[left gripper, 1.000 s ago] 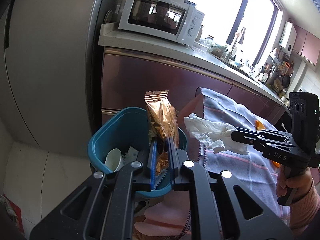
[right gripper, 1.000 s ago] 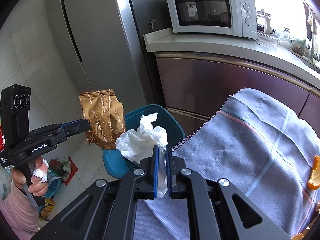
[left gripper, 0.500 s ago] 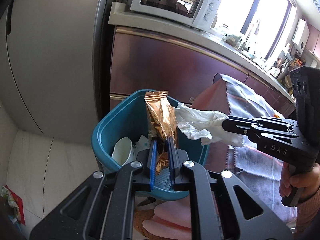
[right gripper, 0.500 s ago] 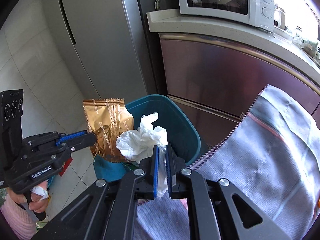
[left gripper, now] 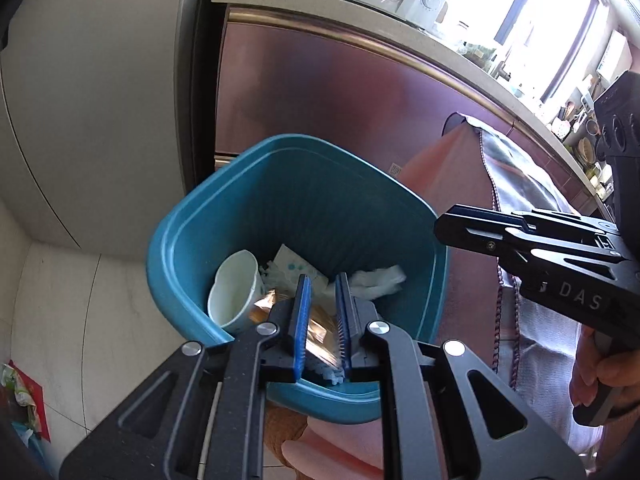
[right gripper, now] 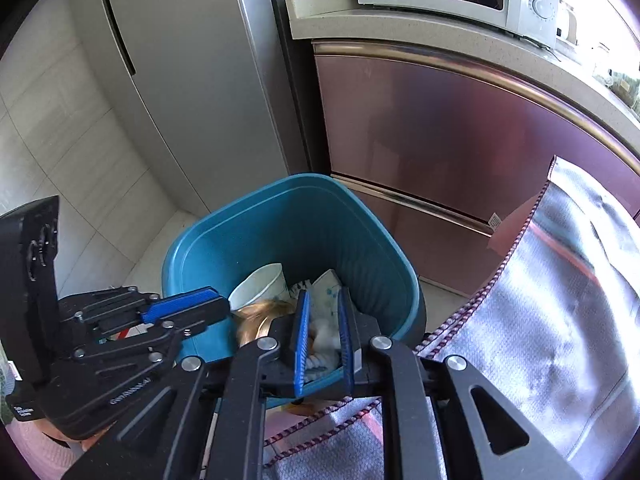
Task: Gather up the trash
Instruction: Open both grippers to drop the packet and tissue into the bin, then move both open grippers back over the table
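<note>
Dropping the two pieces completes this step: the white tissue (left gripper: 376,280) and the gold wrapper (left gripper: 318,330) both lie inside the teal bin (left gripper: 320,184), beside a paper cup (left gripper: 234,284) and other paper scraps. The wrapper appears blurred in the right wrist view, so it may not have settled.

The left gripper (left gripper: 322,312) hangs over the near rim with its pads a narrow gap apart. The wrapper shows below that gap, not clamped in it. The right gripper (right gripper: 322,332) has just been opening its jaws, and nothing is between them. The tissue sits beneath, on the heap.

To finish cleanly:
- Confirm that neither piece clings to a ribbed pad before lifting.
- Raise both tools straight up, clear of the rim, to avoid tipping the bin.
- Keep the right tool off the grey cloth (right gripper: 540,320) that hangs just beside the bin.

Judged from the heap, the bin has room for more.
</note>
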### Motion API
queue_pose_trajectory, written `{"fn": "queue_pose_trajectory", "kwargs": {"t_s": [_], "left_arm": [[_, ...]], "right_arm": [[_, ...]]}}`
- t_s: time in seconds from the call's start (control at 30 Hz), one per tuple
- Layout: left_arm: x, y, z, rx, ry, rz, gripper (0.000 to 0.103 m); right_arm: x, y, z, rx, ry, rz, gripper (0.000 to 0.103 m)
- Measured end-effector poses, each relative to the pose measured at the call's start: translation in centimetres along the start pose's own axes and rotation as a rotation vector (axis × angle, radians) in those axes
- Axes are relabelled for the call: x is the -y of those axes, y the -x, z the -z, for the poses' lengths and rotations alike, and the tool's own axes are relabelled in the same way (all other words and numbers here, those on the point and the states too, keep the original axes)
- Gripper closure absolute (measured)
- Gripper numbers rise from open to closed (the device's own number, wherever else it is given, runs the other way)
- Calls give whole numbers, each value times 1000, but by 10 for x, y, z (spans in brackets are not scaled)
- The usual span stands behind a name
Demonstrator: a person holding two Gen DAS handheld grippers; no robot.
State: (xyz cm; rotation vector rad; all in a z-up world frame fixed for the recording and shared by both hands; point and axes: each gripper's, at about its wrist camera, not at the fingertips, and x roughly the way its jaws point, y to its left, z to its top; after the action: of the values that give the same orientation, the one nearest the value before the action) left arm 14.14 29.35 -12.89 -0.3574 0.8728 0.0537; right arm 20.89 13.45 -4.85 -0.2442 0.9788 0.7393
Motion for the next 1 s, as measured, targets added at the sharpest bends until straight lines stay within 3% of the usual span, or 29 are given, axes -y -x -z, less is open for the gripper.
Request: {"fn": "queue_pose_trajectory", "kwargs": {"t_s": [0.13,0.23,0.3,0.53,0.67,0.8,1.0], "left_arm": [[7,-1,1,14,-3,23,91],[15,5,2,41,-17,41,84],[22,11,3,66,-25,50,75],[60,46,5,163,-114,103,62],[101,66,12,207,-201,177,48],[146,74,20,216,-293,266,37],[219,65,38,158,-400,385,37]], "right_arm": [[6,8,9,10,-18,-18,90],[12,18,16,28,-28,-31,89],[15,29,22,50,-36,-39,82],[34,89,53,159,-60,-44,74],[51,127,80,226,-88,-14,65],[77,161,112,264,-135,37,62],[127,198,156,285,-252,143,61]]}}
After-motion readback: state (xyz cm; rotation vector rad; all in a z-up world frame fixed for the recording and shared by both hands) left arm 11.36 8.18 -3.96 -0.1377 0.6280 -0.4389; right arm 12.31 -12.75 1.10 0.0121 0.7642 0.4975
